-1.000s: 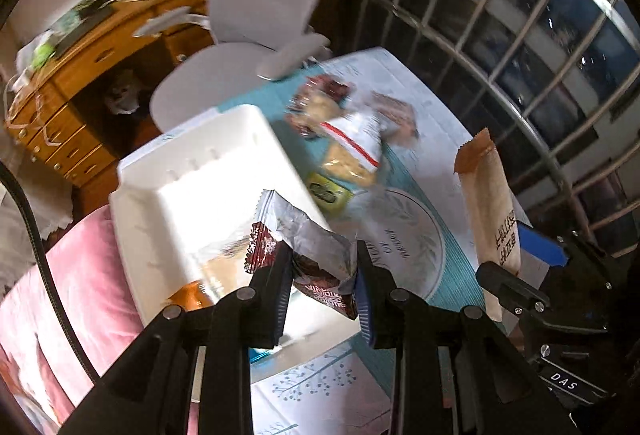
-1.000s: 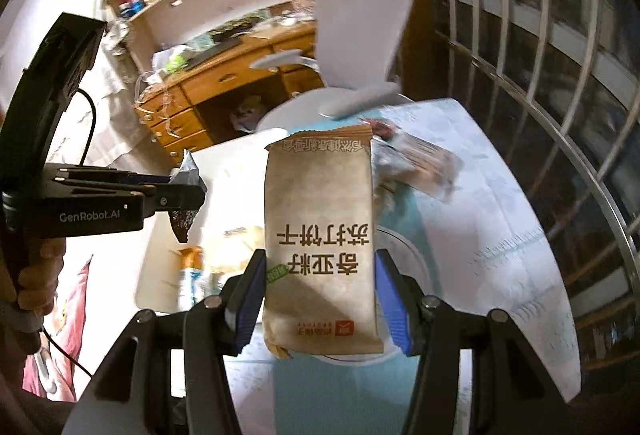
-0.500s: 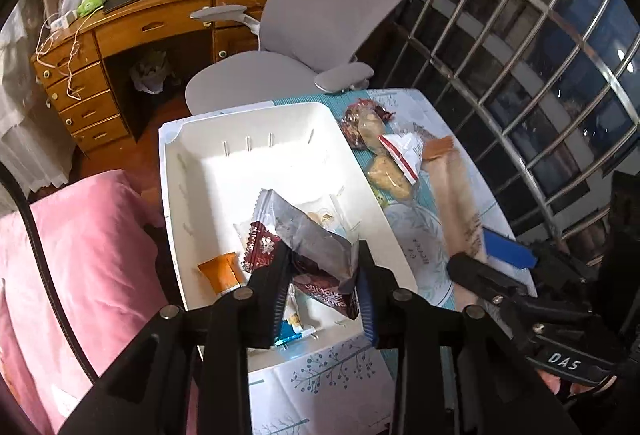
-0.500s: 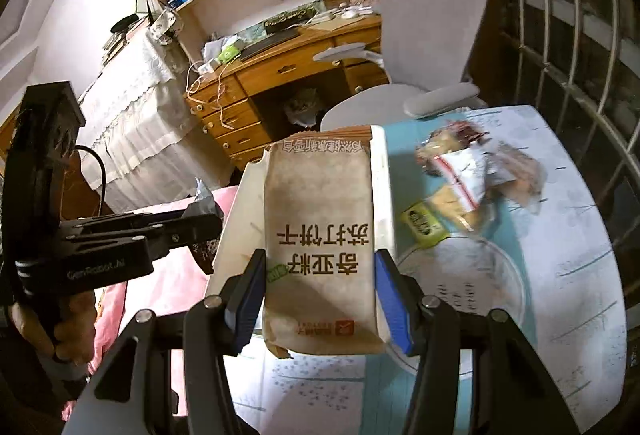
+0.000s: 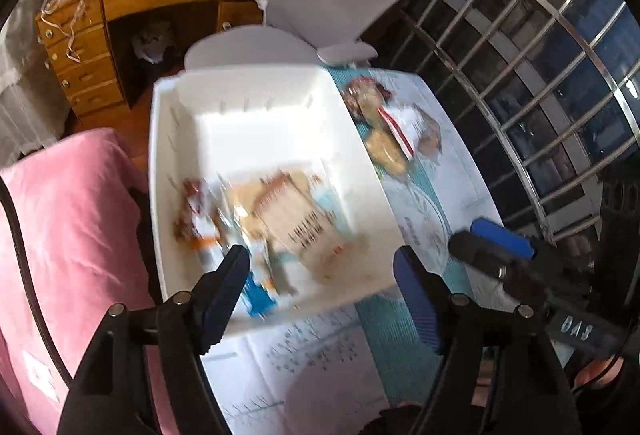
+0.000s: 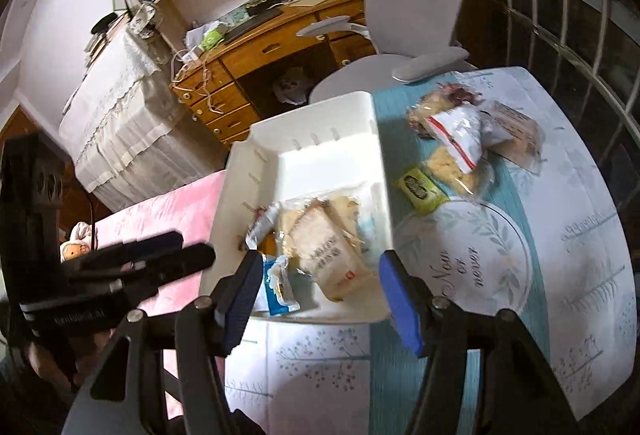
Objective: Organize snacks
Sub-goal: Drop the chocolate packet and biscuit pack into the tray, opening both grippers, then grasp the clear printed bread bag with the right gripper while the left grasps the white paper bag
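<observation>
Both tools hang over the near end of the white bin point(image 6: 304, 163), so released packs drop inside. The left tool point(image 5: 320, 275) and right tool point(image 6: 316, 287) are opening, nothing between them. The tan biscuit pack point(image 6: 324, 247) lies in the bin; loose snacks point(image 6: 460, 139) wait on the worktop point(image 6: 568, 235), upper right.
</observation>
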A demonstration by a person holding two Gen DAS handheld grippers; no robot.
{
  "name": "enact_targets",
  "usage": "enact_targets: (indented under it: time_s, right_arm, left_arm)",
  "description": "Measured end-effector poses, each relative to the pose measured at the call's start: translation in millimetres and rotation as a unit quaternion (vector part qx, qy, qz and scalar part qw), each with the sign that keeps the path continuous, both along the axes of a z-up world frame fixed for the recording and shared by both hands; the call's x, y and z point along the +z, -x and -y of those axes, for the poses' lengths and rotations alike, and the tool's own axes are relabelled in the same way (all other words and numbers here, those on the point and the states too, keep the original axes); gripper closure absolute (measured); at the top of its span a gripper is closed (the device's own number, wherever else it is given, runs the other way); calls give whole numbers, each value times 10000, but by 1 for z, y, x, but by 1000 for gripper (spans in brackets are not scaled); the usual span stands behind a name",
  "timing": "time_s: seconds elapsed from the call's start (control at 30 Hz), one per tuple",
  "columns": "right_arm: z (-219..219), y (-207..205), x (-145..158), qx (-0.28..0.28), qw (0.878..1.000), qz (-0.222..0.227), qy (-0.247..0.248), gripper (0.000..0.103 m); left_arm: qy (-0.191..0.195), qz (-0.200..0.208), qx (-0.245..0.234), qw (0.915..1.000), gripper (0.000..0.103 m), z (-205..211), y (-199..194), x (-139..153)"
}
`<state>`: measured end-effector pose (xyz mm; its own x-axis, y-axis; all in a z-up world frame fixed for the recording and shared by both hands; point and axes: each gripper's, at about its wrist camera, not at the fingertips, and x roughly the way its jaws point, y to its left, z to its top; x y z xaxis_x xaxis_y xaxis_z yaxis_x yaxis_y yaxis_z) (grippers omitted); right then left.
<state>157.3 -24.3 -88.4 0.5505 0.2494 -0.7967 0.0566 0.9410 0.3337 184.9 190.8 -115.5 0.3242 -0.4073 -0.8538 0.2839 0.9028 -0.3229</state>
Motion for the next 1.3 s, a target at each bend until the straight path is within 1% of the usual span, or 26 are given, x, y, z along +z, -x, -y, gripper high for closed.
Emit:
enact_targets:
  time_s: [0.07, 0.17, 0.3, 0.47, 0.6, 0.67, 0.73, 0.8, 0.83, 0.87, 0.97, 1.0, 1.07, 1.13, 1.23, 1.3]
  right_arm:
    - [6, 5, -4, -87, 9999, -98, 20, 42]
    - [19, 17, -13, -263, 9993, -274, 8, 42]
    - [39, 36, -21, -518, 9977, -435, 2, 42]
    - [74, 56, -30, -846, 9949, -538, -78, 42]
    - [103, 61, -40, -883, 9941, -618, -110, 42]
    - [122, 59, -45, -893, 9933, -727, -116, 42]
    - [138, 57, -47, -885, 9929, -773, -156, 40]
    - [158, 54, -49, -839, 9932, -785, -171, 36]
    - [168, 51, -50, -803, 9934, -801, -163, 34]
    - [176, 48, -50, -759, 9937, -811, -149, 32]
    - [203, 37, -52, -568, 9952, -794, -91, 29]
    - [212, 32, -54, -475, 9958, -784, -34, 27]
    - [227, 23, -56, -291, 9966, -772, 93, 22]
    - [240, 13, -58, -99, 9971, -728, 214, 19]
    - [255, -3, -60, 139, 9972, -621, 385, 13]
    - [264, -17, -60, 344, 9968, -498, 528, 12]
  left_arm:
    - [-12, -98, -101, 9999, 30, 8, 10, -9]
    - [75, -193, -246, 9995, 30, 20, 26, -19]
    - [30, -451, -441, 9980, 30, 42, 40, -30]
    - [-50, -421, -704, 9966, 30, 75, 45, -27]
    - [-158, -340, -673, 9970, 30, 101, 42, -20]
    - [-202, -342, -603, 9974, 30, 116, 38, -17]
    - [-231, -353, -582, 9974, 30, 134, 32, -15]
    - [-356, -355, -532, 9973, 29, 155, 24, -13]
    - [-407, -360, -478, 9974, 27, 167, 18, -12]
    - [-423, -371, -430, 9975, 24, 174, 14, -11]
    - [-440, -451, -289, 9976, 20, 199, -2, -11]
    - [-482, -474, -253, 9974, 20, 207, -8, -12]
    - [-597, -459, -178, 9970, 19, 222, -20, -12]
    - [-744, -420, -92, 9963, 18, 237, -34, -14]
    - [-835, -393, 52, 9957, 16, 251, -53, -17]
    - [-897, -418, 189, 9949, 15, 259, -68, -20]
